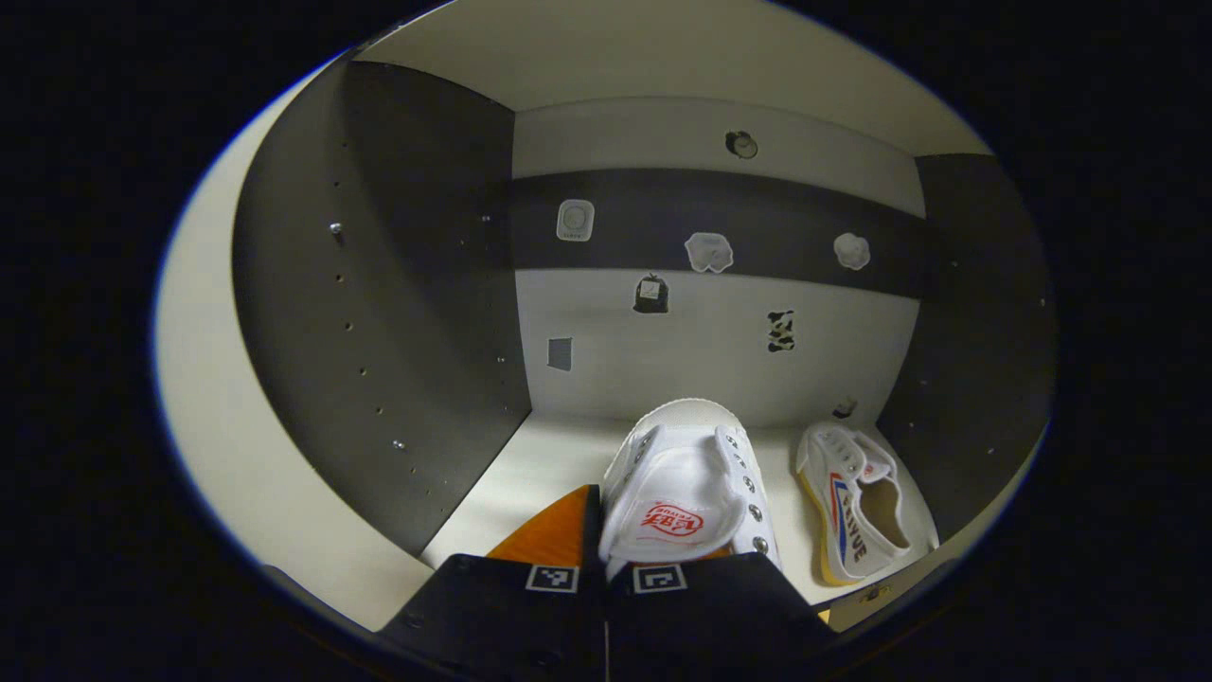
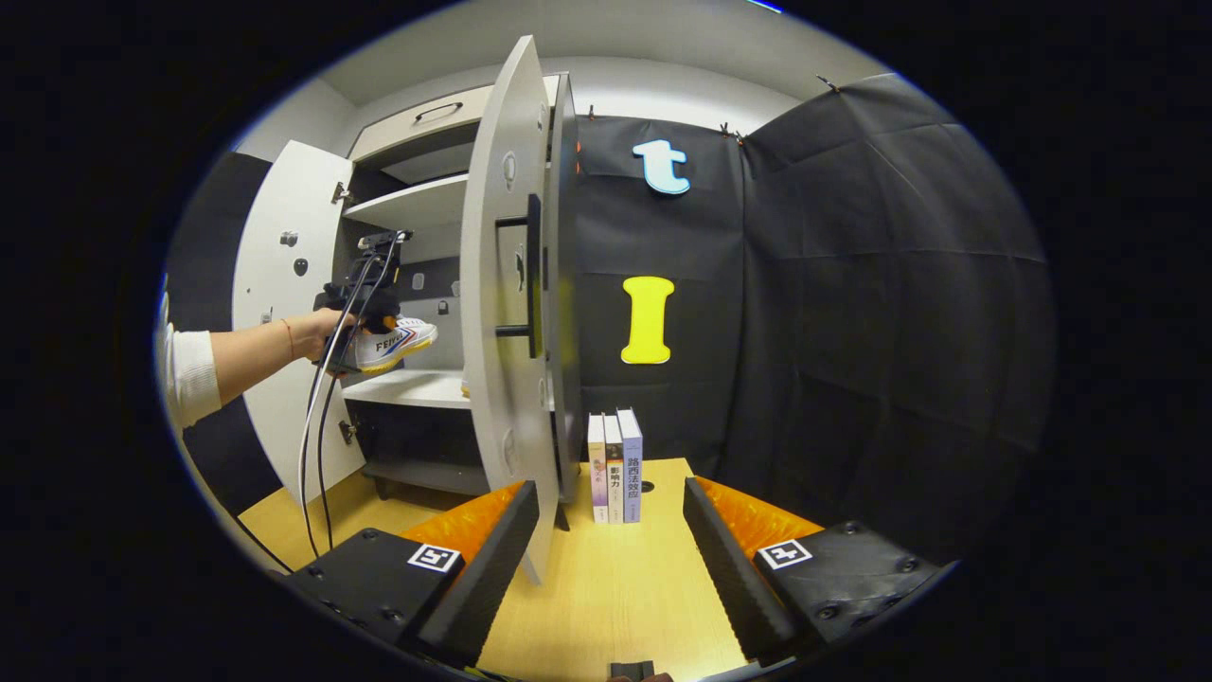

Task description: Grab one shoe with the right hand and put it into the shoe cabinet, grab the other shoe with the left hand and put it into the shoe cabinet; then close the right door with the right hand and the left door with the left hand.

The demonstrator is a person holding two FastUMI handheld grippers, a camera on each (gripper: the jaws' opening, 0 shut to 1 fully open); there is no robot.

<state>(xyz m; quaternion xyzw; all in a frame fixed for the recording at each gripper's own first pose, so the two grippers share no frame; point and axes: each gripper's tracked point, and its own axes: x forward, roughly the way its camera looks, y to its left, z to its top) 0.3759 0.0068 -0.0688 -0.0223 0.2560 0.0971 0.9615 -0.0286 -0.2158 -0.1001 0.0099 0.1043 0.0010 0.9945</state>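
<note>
In the left gripper view, a white shoe (image 1: 684, 493) is pinched at its heel between the left tongs (image 1: 606, 568), whose fingers are pressed together on it; the shoe is held inside the cabinet (image 1: 379, 284), toe toward the back wall, over the pale shelf (image 1: 530, 464); whether its sole touches the shelf cannot be told. A second shoe (image 1: 857, 497) is seen lying on its side on the same shelf, just to the right of the held one, near the dark right wall; small stickers are scattered across the back wall.

In the right gripper view, the right tongs (image 2: 611, 549) are spread wide with nothing between them, held over the wooden counter (image 2: 615, 597); the edge of the open right door (image 2: 507, 313) with its dark handle is seen straight ahead, near the left finger; three books (image 2: 615, 466) are stood upright on the counter beside the door; farther left, a hand (image 2: 317, 332) with a white sleeve is seen holding the left tongs and shoe at the cabinet's middle shelf; the left door (image 2: 284, 303) is swung open.
</note>
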